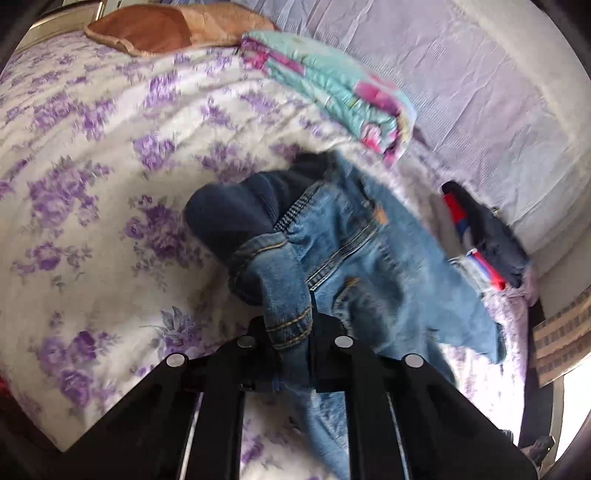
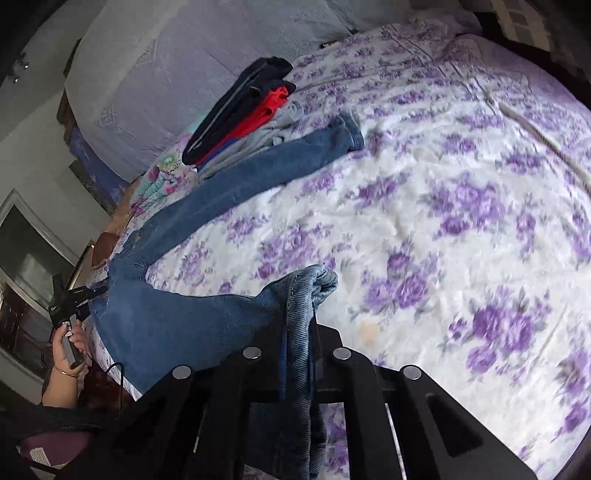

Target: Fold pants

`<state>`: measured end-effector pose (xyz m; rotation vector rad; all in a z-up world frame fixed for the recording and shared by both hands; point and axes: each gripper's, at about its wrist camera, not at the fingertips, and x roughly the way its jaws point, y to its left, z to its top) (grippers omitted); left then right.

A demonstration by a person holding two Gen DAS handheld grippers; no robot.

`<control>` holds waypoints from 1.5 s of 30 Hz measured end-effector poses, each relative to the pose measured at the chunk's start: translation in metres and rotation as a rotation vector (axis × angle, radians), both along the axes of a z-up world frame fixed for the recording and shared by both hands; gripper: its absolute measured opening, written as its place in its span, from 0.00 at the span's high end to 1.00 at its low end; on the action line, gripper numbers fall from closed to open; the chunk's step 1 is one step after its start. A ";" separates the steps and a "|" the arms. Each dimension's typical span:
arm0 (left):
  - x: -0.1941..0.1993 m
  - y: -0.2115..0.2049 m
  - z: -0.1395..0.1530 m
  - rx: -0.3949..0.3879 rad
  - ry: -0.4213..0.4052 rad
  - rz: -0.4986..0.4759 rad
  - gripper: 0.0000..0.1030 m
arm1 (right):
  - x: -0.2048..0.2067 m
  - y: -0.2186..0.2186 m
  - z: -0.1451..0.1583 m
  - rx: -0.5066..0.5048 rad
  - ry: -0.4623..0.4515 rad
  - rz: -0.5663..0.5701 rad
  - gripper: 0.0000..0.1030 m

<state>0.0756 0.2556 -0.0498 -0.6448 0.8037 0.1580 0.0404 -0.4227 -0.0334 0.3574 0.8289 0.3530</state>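
Pinching denim between its closed fingers, the left gripper [image 1: 291, 332] holds the waistband end of the jeans [image 1: 351, 251], which hang bunched above the floral bedspread [image 1: 92, 166]. The right gripper [image 2: 299, 343] likewise clamps a frayed hem of one leg of the jeans [image 2: 177, 325], lifted off the bedspread [image 2: 443, 221]. From there the fabric stretches across toward the left gripper [image 2: 70, 299], seen at the bed's edge in the person's hand [image 2: 68, 345]. The other leg lies flat, its cuff [image 2: 347, 129] farther up the bed. Beyond it sits a stack of folded clothes [image 2: 240, 110], dark and red. Farther off, a teal quilted blanket [image 1: 332, 85] and a brown pillow [image 1: 155, 29] lie near the headboard.
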 end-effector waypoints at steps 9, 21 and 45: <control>-0.052 -0.037 -0.014 0.087 0.094 -0.031 0.85 | 0.009 -0.032 -0.013 -0.174 0.152 -0.114 0.78; -0.093 -0.049 0.075 0.346 -0.086 -0.069 0.33 | -0.013 0.027 0.039 -0.076 -0.096 0.013 0.34; 0.086 0.000 0.034 0.428 0.156 -0.174 0.06 | 0.157 0.228 0.066 -0.259 -0.099 0.454 0.16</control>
